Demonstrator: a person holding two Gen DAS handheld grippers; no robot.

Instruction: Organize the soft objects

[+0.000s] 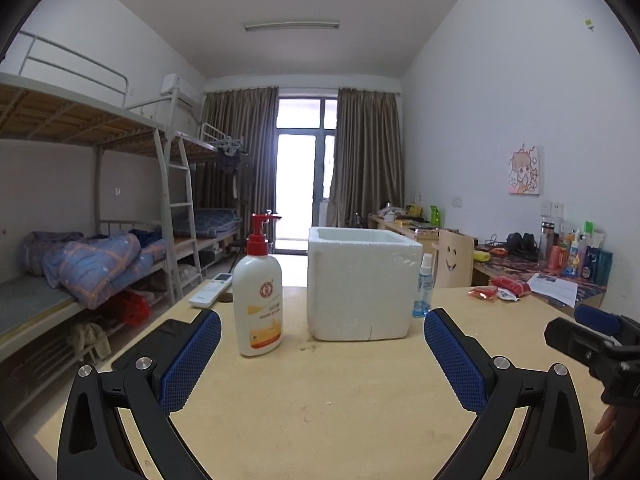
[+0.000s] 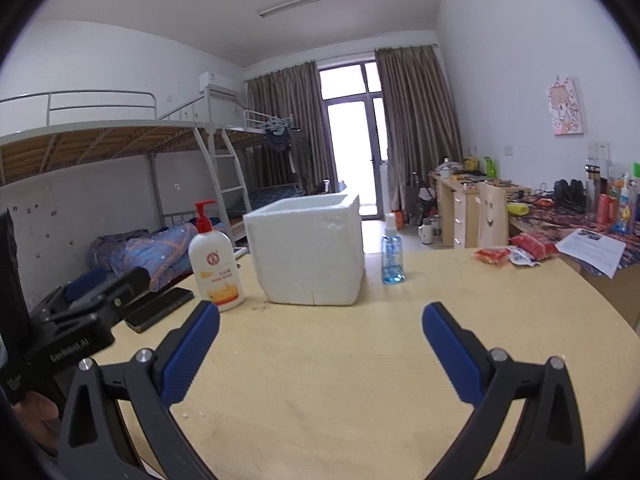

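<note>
Both the left gripper (image 1: 322, 364) and right gripper (image 2: 320, 354) hover spread wide and empty over the table (image 2: 340, 380), likely readying for the soft red packets (image 2: 516, 254) lying far right, with the foam box (image 2: 308, 252) standing open-topped between.

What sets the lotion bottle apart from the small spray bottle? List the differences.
The lotion bottle is opaque white with a red pump; the spray bottle is clear with blue liquid and a white nozzle. The lotion bottle looks much larger and wider; the spray bottle is slim. The lotion bottle stands left of the foam box, the spray bottle right. Both stand upright on the table.
</note>
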